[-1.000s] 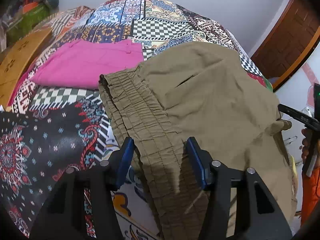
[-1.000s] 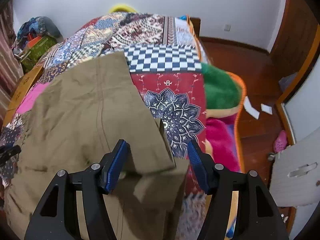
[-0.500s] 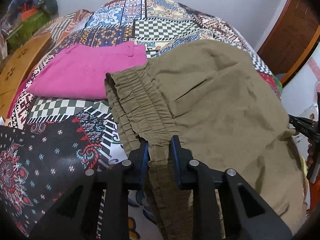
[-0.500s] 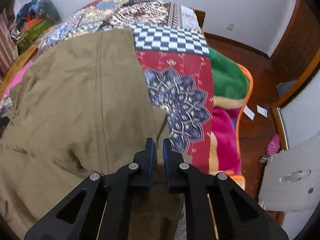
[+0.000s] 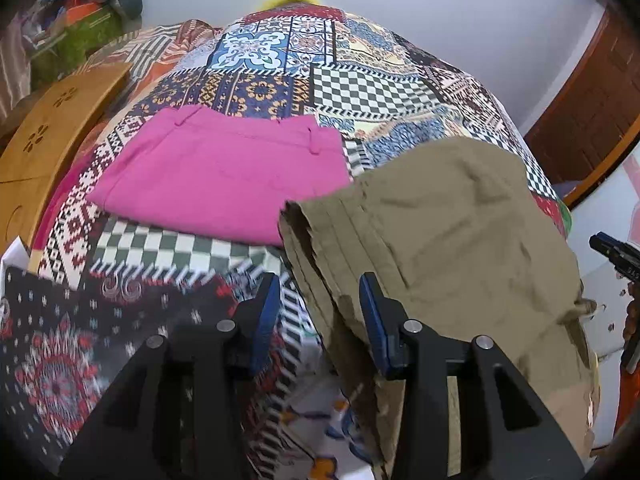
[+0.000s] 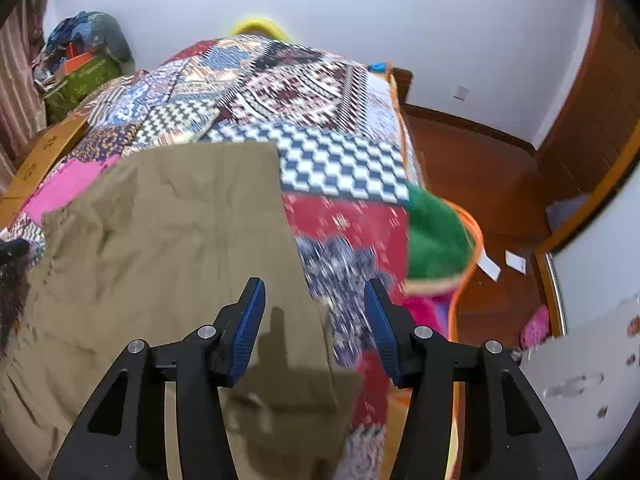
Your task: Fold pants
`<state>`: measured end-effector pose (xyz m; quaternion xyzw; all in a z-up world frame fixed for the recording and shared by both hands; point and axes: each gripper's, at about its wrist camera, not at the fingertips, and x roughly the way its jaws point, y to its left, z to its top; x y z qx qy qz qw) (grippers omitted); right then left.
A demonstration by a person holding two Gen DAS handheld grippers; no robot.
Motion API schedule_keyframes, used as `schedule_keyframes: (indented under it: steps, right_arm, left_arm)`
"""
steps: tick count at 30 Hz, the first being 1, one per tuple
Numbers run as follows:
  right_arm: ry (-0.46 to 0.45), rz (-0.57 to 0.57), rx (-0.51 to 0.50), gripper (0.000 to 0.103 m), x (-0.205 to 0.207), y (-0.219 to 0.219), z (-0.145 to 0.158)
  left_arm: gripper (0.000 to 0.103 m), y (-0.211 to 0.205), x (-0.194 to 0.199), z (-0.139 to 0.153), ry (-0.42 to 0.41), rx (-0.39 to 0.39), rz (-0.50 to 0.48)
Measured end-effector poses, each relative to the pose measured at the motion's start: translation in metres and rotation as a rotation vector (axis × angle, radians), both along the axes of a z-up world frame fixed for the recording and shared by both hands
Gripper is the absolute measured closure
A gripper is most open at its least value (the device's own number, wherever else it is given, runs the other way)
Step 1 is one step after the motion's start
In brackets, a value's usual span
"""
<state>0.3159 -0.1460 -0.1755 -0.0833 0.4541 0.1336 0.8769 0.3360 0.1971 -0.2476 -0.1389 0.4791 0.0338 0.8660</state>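
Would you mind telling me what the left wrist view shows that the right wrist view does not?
Only the left wrist view shows the olive pants' gathered waistband, the pink garment's belt loops and the left gripper, jaws opening, off the cloth.

Only the right wrist view shows the wooden floor, the green blanket edge and the right gripper, jaws opening above the pants' edge.

Both show the olive pants, the pink garment and the patchwork quilt.
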Motion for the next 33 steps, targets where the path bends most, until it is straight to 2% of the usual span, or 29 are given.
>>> schedule_keyframes:
  steps: [5,12,16,19,26,27,29,30,33]
  right_arm:
    - [-0.009,0.040,0.009,0.054,0.033,0.026,0.001]
    - [0.033,0.077,0.053,0.051,0.084,0.051,-0.011]
    - [0.059,0.079,0.068,0.039,0.106,0.058,-0.021]
    - [0.078,0.074,0.047,0.039,0.121,0.063,-0.032]
    - [0.162,0.062,0.099,0.039,0.143,0.073,-0.055]
    - [0.155,0.064,0.096,0.041,0.142,0.075,-0.055]
    - [0.131,0.093,0.091,0.059,0.138,0.078,-0.054]
    - [0.135,0.113,0.091,0.075,0.136,0.080,-0.054]
    - [0.118,0.106,0.049,0.086,0.133,0.083,-0.053]
  left_arm:
    - [0.063,0.001,0.023,-0.007,-0.002,-0.024,-0.034]
    - [0.063,-0.006,0.046,-0.024,0.023,-0.024,-0.090]
    - [0.063,-0.007,0.053,-0.029,0.009,-0.022,-0.102]
    - [0.063,-0.002,0.058,-0.031,-0.001,-0.055,-0.097]
    - [0.064,0.001,0.068,-0.036,-0.005,-0.082,-0.098]
    - [0.068,0.001,0.068,-0.037,-0.008,-0.085,-0.093]
    - [0.075,0.003,0.069,-0.037,-0.010,-0.084,-0.081]
    - [0.076,0.006,0.069,-0.038,-0.009,-0.100,-0.076]
    - [0.084,0.011,0.070,-0.039,-0.012,-0.139,-0.058]
